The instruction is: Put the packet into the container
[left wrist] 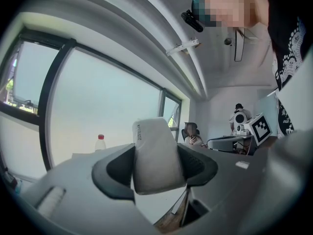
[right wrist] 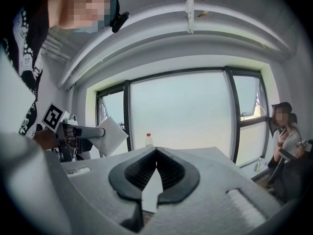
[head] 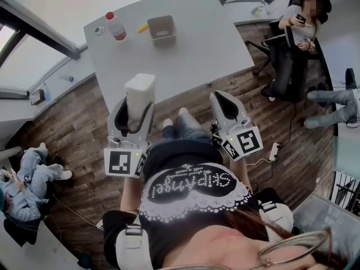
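The packet is a white, pillow-shaped pouch that stands upright between the jaws of my left gripper, which is shut on it in front of the table's near edge. In the left gripper view the packet fills the gap between the dark pads. The container, a small grey open box, sits on the far part of the grey table, well beyond both grippers. My right gripper is held beside the left one, shut and empty; its fingertips meet. The held packet also shows in the right gripper view.
A clear bottle with a red cap and a small yellow object lie left of the container. A person sits in a chair at the far right; another sits at the left. A power strip lies on the wooden floor.
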Demonstrator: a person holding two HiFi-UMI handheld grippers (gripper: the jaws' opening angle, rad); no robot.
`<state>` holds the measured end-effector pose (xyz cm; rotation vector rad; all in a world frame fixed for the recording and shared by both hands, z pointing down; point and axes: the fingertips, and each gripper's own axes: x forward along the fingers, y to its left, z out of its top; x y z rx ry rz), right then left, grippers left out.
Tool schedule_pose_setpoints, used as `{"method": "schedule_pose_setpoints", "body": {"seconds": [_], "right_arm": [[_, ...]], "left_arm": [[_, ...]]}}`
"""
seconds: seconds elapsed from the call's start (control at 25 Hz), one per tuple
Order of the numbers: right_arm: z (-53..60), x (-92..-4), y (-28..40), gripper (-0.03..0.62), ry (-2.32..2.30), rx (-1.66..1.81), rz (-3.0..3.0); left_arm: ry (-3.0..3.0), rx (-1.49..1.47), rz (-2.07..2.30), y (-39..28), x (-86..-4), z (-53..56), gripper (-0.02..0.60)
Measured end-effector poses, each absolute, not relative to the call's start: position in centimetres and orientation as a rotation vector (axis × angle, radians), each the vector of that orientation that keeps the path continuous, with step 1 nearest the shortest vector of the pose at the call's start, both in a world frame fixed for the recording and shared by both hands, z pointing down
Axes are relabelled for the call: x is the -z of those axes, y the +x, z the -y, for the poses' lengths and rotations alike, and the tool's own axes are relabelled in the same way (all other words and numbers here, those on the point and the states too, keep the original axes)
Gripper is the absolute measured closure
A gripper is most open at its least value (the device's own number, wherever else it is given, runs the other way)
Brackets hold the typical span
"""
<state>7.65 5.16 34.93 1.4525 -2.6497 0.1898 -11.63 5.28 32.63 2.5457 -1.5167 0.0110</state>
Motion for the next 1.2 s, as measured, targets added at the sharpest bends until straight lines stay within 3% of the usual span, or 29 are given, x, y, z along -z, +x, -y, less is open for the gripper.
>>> {"method": "schedule_pose_setpoints", "body": {"seconds": [1.2], "right_arm": [[6.1, -35.6, 9.3, 0.594, 1.308, -0.245, 2.723]], "left_arm": [[2.449, -0.015, 1.646, -9.5, -32.3, 4.1, 0.314]]}}
